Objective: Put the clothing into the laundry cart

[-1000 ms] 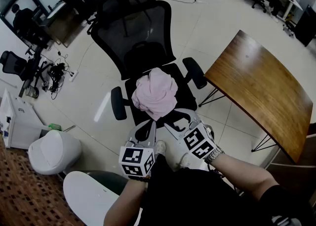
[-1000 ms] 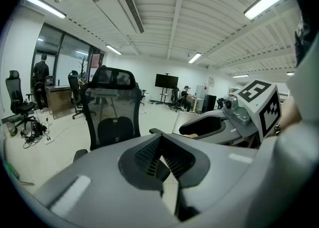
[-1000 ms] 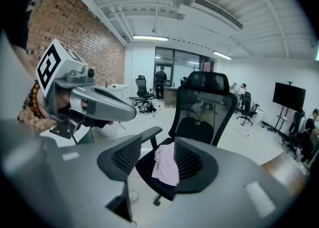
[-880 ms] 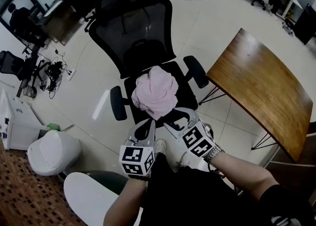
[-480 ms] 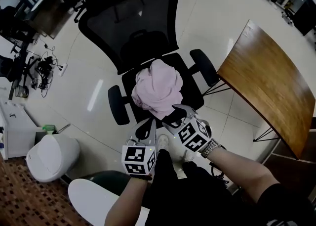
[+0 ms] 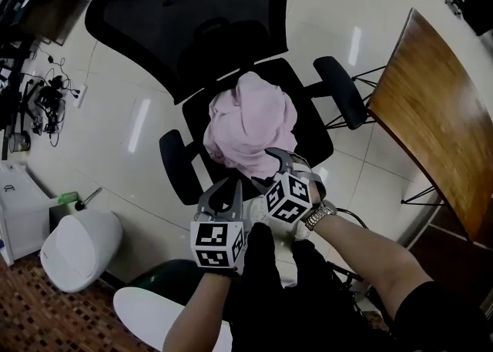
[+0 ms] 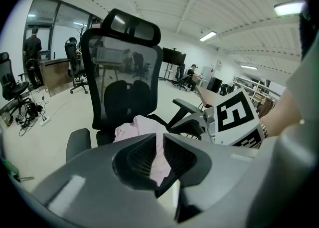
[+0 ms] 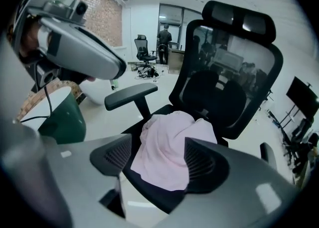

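Observation:
A crumpled pink garment (image 6: 250, 129) lies on the seat of a black mesh office chair (image 6: 185, 35). My right gripper (image 6: 282, 164) reaches over the seat's front edge, close to the near hem of the garment. Its jaws are opening, and the pads touch nothing. In the right gripper view the garment (image 8: 172, 142) shows between and beyond the open right gripper (image 8: 158, 159). My left gripper (image 6: 224, 191) hangs lower left, off the seat, with its tips together. In the left gripper view the left gripper (image 7: 160, 144) is empty, with the garment (image 7: 137, 127) behind it.
A wooden table (image 6: 439, 104) stands at the right of the chair. A white lidded bin (image 6: 77, 239) and a dark green tub (image 6: 166, 277) sit on the floor at the lower left. The chair's armrests (image 6: 343, 90) flank the seat. Cables (image 6: 46, 96) lie at far left.
The view has closed in on the chair. My right gripper has moved forward to the garment's near edge and its jaws have spread. The left gripper has stayed low.

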Demonstrator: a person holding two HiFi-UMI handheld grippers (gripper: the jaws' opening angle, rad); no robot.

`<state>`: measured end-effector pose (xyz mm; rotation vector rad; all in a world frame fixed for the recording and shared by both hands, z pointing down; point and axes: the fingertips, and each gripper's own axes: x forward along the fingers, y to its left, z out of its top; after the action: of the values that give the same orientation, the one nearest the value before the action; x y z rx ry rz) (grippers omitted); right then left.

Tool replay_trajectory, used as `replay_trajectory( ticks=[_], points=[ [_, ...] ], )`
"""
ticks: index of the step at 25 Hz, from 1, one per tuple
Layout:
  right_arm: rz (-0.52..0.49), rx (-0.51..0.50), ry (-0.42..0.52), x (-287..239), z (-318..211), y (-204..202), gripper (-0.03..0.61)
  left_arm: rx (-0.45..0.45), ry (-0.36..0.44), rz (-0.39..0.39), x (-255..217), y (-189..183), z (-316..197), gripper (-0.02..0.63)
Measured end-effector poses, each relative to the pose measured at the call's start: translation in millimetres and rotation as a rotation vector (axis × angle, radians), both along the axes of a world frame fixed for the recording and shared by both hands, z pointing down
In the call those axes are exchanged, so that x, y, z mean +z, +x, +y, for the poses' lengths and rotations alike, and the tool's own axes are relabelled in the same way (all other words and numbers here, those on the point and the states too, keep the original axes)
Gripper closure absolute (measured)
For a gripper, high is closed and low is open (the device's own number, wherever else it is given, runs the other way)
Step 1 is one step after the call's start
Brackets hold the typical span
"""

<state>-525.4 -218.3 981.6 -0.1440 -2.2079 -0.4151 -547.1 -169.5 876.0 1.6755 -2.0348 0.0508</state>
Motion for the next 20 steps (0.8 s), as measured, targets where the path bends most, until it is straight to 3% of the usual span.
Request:
replay_trajectory(
  ticks=[4,10,20],
  points=[
    [0.075,-0.012,0.013,65,-39,-38,0.231,0.026,-0.053,0.021,51,-41,-43,0.561],
    [0.162,-0.045,0.047,136,-50,-52,0.215,0.055,-0.104,0.041,111,-57,-60,0.523],
    [0.279,-0.091,0.119,210,-63,-58,0.189,0.068,-0.114,0.023,140,-70,-64,0.52]
  ],
)
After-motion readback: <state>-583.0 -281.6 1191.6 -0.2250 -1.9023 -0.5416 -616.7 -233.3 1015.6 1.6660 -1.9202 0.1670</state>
